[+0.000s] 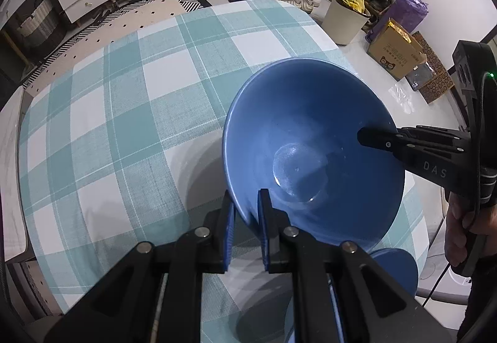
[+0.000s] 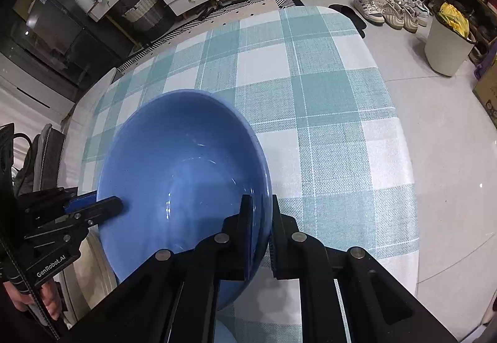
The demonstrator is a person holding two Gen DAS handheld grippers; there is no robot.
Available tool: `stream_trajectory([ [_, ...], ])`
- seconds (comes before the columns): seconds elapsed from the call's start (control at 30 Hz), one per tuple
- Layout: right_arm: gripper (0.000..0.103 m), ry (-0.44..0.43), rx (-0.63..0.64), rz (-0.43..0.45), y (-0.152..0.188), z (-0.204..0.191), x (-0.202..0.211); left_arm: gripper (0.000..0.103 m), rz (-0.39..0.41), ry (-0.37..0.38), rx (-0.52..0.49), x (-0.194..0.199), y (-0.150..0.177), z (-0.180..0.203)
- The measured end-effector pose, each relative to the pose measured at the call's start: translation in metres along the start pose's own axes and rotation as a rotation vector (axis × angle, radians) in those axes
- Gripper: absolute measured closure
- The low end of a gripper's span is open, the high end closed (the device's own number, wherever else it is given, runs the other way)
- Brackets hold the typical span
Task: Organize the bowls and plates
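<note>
Presently catalogued, left wrist view: one blue bowl [image 1: 313, 153], large, glazed, deep and steep-walled, lifted clear of the checked tablecloth [image 1: 130, 113] and casting a shadow on it; interior empty, with a glossy round well at the bottom. Left gripper [image 1: 245, 212] clenched on the near rim, one pad inside the wall and one outside. Right gripper [image 1: 372, 138] enters from the right edge, carried by a hand [image 1: 462, 218], one finger reaching over the opposite rim into the bowl. A second blue piece [image 1: 394, 268], plate or bowl I cannot tell, shows partly below the lifted bowl near the table edge. Right wrist view: same blue bowl [image 2: 183, 175], tilted toward the camera, held above the tablecloth [image 2: 326, 113]. Right gripper [image 2: 261, 237] clamped on the rim, wall pinched between the pads. Left gripper [image 2: 102, 206] grips the far rim at the left, its hand [image 2: 40, 302] low in the corner. Handling notes, as judgement: likely ceramic, so stiff, fairly heavy for its size, breakable if knocked or dropped; the glaze looks slick, and a rim pinch gives little contact, so two opposed holds on the rim, as now, suit it better than one. Keep both grips level with each other to avoid twisting it loose; set down gently, base first, squarely on whatever stack receives it.
</note>
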State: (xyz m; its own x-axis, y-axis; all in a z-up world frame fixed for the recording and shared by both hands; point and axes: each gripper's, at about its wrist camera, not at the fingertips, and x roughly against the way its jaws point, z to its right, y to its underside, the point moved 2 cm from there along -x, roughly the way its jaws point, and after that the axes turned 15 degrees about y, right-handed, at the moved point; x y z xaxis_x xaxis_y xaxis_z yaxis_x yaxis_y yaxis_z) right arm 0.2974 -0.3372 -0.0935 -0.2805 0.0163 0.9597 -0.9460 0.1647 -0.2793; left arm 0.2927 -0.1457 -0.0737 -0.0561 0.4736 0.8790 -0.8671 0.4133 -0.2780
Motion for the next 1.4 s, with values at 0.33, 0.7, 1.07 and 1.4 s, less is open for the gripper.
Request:
stream_trajectory([
  [0.33,0.094,0.005,0.041,-0.046,0.009,-0.010,-0.017,0.091,-0.041,-0.007,0.015,-0.015,0.011,-0.011],
  [0.7,0.094,0.028,0.069,-0.012,0.004,-0.018,-0.003,0.090,-0.059,-0.014,0.051,-0.010,0.009,-0.010],
  [1.07,0.094,0.031,0.070,0.065,-0.005,-0.021,0.051,0.090,0.011,-0.007,0.046,0.037,0.007,0.008],
  [1.4,0.094,0.063,0.084,0.100,0.012,-0.027,0.105,0.090,0.057,0.006,0.009,0.076,0.020,0.031],
])
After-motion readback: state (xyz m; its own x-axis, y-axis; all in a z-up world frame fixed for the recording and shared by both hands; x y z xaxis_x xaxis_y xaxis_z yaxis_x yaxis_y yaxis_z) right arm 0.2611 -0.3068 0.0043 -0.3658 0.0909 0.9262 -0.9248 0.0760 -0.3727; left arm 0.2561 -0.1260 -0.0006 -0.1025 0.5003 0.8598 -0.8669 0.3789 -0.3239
